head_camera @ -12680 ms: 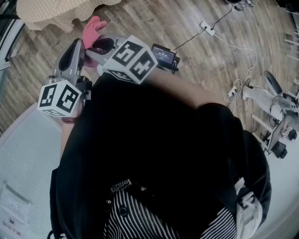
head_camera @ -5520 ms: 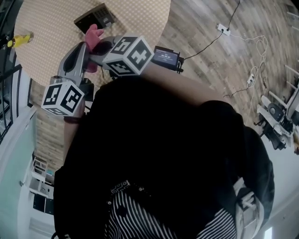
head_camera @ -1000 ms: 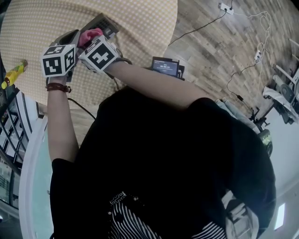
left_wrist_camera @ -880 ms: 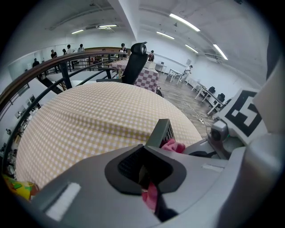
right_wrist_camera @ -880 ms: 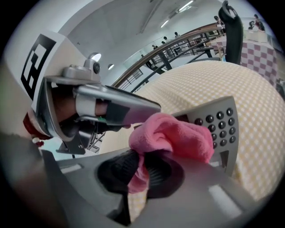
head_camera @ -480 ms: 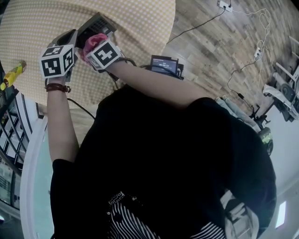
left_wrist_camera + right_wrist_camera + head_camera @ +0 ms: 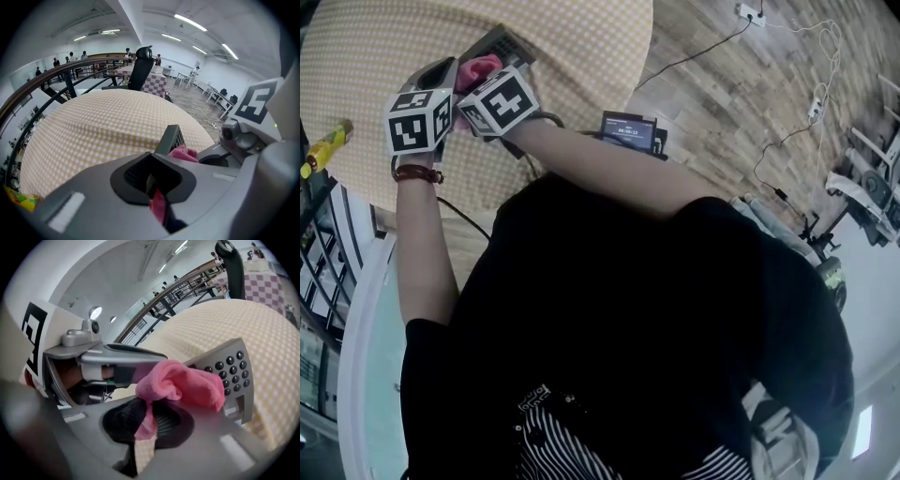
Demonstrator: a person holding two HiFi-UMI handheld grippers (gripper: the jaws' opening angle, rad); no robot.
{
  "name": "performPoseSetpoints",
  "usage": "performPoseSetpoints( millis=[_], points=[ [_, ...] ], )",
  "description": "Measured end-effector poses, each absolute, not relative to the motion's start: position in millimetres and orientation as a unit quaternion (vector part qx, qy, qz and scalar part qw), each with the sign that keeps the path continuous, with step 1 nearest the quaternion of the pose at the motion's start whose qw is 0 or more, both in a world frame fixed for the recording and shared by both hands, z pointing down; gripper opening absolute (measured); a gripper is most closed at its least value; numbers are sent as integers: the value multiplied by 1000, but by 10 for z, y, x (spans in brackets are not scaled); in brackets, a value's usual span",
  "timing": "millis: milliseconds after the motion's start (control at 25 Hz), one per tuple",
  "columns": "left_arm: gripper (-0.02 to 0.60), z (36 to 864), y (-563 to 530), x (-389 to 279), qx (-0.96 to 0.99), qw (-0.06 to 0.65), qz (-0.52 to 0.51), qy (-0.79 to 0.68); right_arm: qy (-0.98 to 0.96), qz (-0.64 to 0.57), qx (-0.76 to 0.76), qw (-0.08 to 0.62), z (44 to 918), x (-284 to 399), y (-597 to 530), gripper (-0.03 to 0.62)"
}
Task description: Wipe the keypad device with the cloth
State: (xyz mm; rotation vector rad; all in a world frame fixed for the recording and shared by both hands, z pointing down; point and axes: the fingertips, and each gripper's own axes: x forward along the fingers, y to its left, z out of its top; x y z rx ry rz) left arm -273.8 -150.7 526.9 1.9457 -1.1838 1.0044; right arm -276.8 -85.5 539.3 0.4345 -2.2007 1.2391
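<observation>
A: So, item one: worktop (image 7: 581,56), checked covering. Item two: keypad device (image 7: 234,369), tilted above it, one edge pinched in the left tongs (image 7: 151,176).

B: Item three: right tongs (image 7: 149,420), clamped on the pink cloth (image 7: 183,380), wad against the keys. Advice: brace the device firmly, sweep along the key rows, light pressure.

Nothing can be read: the small screen (image 7: 628,130), toward twelve o'clock in the head view, shows figures too small.

Bare tablecloth (image 7: 581,66) beyond keypad device (image 7: 508,45)
</observation>
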Motion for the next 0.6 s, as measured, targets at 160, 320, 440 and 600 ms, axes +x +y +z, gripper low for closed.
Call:
performPoseSetpoints(
  millis=[160, 320, 440, 600],
  points=[
    [2, 5274, -1516, -2739, 741, 319, 381, -451, -804, 491, 148, 299, 5587, -2718, -705, 44],
    [2, 5267, -1516, -2729, 742, 318, 381, -451, -790, 497, 139, 333, 5859, -2578, -482, 44],
    [2, 5261, -1515, -2731, 742, 311, 383, -454, -769, 520, 140, 344, 5957, -2521, -415, 44],
    [2, 5266, -1520, -2739, 741, 314, 375, -459, -783, 506, 165, 322, 5720, -2612, -591, 44]
  ],
)
